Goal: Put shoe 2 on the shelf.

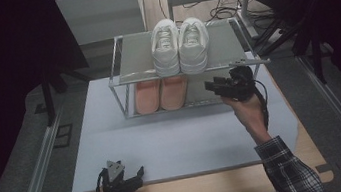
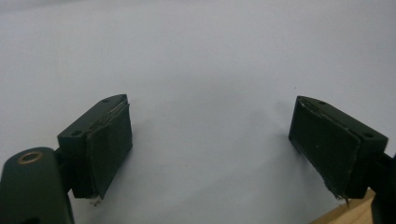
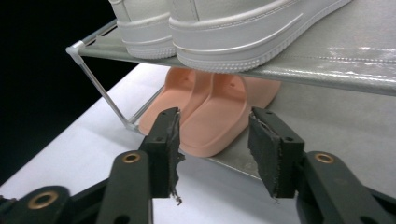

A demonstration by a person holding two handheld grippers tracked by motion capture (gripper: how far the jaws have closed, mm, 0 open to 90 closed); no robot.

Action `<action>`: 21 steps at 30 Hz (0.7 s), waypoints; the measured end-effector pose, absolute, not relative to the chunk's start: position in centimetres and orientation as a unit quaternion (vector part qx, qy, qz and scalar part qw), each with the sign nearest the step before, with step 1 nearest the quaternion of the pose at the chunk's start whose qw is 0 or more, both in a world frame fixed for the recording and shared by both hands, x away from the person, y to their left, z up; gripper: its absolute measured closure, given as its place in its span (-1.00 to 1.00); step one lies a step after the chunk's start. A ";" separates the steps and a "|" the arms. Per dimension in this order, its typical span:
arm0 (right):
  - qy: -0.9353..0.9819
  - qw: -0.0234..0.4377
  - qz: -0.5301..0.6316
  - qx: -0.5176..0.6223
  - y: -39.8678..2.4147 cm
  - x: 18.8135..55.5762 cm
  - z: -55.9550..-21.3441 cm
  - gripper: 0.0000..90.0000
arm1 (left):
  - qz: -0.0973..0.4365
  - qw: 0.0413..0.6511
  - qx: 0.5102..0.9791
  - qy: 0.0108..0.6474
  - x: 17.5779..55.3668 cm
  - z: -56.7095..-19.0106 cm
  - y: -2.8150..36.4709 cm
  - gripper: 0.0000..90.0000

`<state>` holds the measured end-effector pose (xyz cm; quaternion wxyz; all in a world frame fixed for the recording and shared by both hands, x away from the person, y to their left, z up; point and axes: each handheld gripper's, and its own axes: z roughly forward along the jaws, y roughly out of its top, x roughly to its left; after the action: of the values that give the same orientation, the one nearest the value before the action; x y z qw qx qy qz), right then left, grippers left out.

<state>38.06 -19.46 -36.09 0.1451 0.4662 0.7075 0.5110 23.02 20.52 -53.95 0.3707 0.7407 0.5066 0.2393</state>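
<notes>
Overhead, two white sneakers (image 1: 180,45) seen atop the rack (image 1: 122,57), two pink slippers (image 1: 161,95) half hidden beneath, right tool (image 1: 218,86) just beside them, left tool (image 2: 210,149) spread over bare tabletop (image 2: 201,56), right tool's jaws parted, nothing gripped, slippers near ahead.

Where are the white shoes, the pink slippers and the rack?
white shoes (image 1: 180,44), high view, on the laces
pink slippers (image 3: 212,122), right gripper view, on the nearer slipper's strap
rack (image 1: 221,43), high view, on the bare top shelf

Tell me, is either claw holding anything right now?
No. The right claw stands open, empty, just short of the pink slippers; the left claw is open over bare mat.
</notes>
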 end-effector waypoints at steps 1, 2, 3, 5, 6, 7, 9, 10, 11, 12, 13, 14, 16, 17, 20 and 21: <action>0.707 0.149 0.510 0.466 -19.5 38.0 -36.1 0.15 | 0.239 0.371 0.741 0.507 23.0 -54.0 20.5 -0.71; 0.706 0.150 0.512 0.465 -19.6 37.9 -36.1 0.13 | 0.239 0.371 0.741 0.507 23.0 -54.0 20.5 -0.71; 0.707 0.148 0.512 0.465 -19.7 37.8 -36.2 0.11 | 0.239 0.371 0.741 0.507 23.0 -53.9 20.5 -0.71; 0.707 0.148 0.513 0.465 -19.9 37.6 -36.2 0.06 | 0.239 0.371 0.741 0.507 23.0 -54.0 20.5 -0.71; 0.708 0.151 0.512 0.463 -20.0 37.5 -36.3 0.04 | 0.239 0.371 0.741 0.507 23.0 -54.0 20.5 -0.71; 0.709 0.151 0.511 0.462 -20.1 37.4 -36.3 0.03 | 0.239 0.371 0.741 0.507 23.0 -53.9 20.5 -0.71; 0.712 0.154 0.509 0.459 -20.3 37.1 -36.3 -0.01 | 0.240 0.371 0.741 0.507 23.0 -54.0 20.5 -0.71; 0.714 0.156 0.507 0.458 -20.4 37.0 -36.3 -0.03 | 0.239 0.371 0.741 0.506 23.0 -53.9 20.5 -0.71; 0.716 0.155 0.506 0.455 -20.4 36.9 -36.4 -0.05 | 0.240 0.371 0.741 0.507 23.0 -54.0 20.5 -0.71; 0.718 0.155 0.504 0.455 -20.5 36.7 -36.4 -0.07 | 0.240 0.371 0.741 0.507 23.0 -54.0 20.5 -0.71; 0.720 0.158 0.502 0.453 -20.5 36.6 -36.5 -0.09 | 0.239 0.371 0.741 0.507 23.0 -53.9 20.5 -0.71; 0.721 0.159 0.500 0.452 -20.6 36.5 -36.6 -0.10 | 0.240 0.371 0.741 0.507 23.0 -53.9 20.5 -0.71; 0.725 0.163 0.497 0.448 -20.7 36.3 -36.7 -0.12 | 0.240 0.370 0.741 0.506 23.0 -53.9 20.5 -0.71; 0.726 0.164 0.495 0.448 -20.8 36.1 -36.8 -0.14 | 0.240 0.370 0.742 0.505 23.0 -53.9 20.5 -0.71; 0.728 0.168 0.493 0.445 -21.0 35.8 -36.9 -0.16 | 0.240 0.370 0.742 0.505 23.0 -53.9 20.5 -0.71; 0.728 0.167 0.493 0.445 -21.1 35.7 -37.0 -0.18 | 0.240 0.370 0.742 0.505 23.0 -53.9 20.5 -0.71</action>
<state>35.71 -21.13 -37.03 0.1667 0.4452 0.7284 0.4934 23.03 20.55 -53.94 0.3702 0.7417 0.5052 0.2402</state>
